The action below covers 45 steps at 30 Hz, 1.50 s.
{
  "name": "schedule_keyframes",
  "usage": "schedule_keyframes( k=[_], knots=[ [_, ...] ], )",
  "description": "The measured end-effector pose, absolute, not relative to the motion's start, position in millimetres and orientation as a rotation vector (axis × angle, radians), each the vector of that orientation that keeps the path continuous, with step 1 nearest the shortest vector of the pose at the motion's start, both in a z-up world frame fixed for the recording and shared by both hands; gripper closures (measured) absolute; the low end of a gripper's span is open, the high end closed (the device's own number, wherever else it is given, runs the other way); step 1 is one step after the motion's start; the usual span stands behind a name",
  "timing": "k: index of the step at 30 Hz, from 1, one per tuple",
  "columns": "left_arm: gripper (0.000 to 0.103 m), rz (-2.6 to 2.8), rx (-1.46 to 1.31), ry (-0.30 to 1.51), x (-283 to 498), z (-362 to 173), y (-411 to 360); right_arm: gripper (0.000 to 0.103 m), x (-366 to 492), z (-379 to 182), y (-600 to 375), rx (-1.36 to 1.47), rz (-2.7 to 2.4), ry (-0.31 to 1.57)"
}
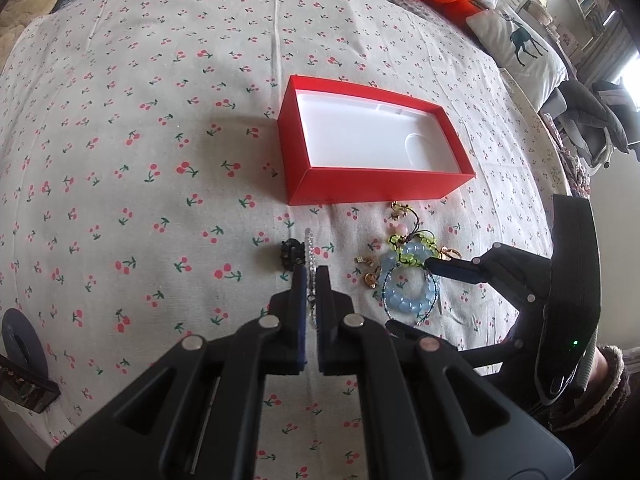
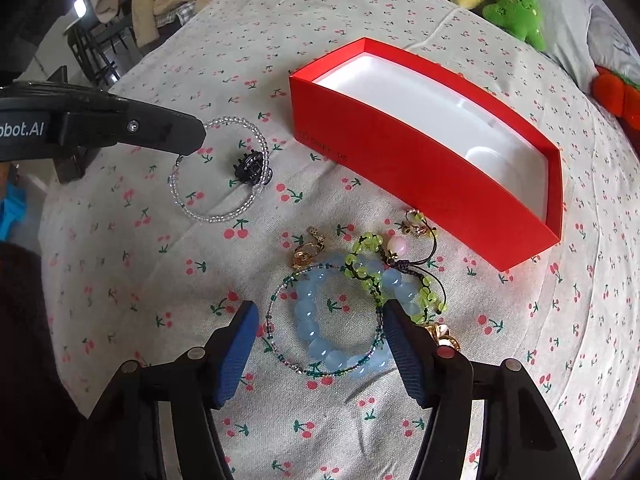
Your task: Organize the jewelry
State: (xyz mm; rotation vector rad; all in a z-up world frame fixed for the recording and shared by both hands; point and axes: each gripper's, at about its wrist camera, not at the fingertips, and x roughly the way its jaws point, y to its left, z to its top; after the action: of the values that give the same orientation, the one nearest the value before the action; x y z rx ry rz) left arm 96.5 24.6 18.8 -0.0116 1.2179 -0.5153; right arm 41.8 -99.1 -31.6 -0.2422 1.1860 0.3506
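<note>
Left wrist — left claw (image 1: 311,276) clamped on clear bead bracelet (image 2: 224,168) | right claw (image 2: 320,316) apart | cherry-print cloth (image 1: 140,140) — bed

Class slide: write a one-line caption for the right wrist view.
Right claw open around a blue bead bracelet; left claw pinching a clear bead bracelet beside the red box.

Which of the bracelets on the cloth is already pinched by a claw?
The clear beaded bracelet, the one lying beside the black hair clip. The left claw is shut on its edge. The blue bracelet merely lies between the right claw's open fingers.
</note>
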Motion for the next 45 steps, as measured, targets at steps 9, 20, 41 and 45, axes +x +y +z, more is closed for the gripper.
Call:
schedule_keyframes(
  k=[9, 20, 41, 45],
  knots=[
    [0.098, -0.519, -0.011, 1.215, 95, 20, 25, 0.033, 36, -26, -100, -0.236, 0.361, 1.172],
    [0.098, -0.523, 0.002, 1.219, 92, 18, 20, 0.042, 37, -39, -97, -0.245, 0.323, 1.190],
    [0.098, -0.635, -0.091, 1.056, 94, 74, 17, 0.048, 49, 31, -123, -0.168, 0.276, 1.015],
    [0.098, -0.640, -0.143, 1.028, 112, 78, 7, 0.048, 66, 39, -135, -0.170, 0.220, 0.990]
  ],
)
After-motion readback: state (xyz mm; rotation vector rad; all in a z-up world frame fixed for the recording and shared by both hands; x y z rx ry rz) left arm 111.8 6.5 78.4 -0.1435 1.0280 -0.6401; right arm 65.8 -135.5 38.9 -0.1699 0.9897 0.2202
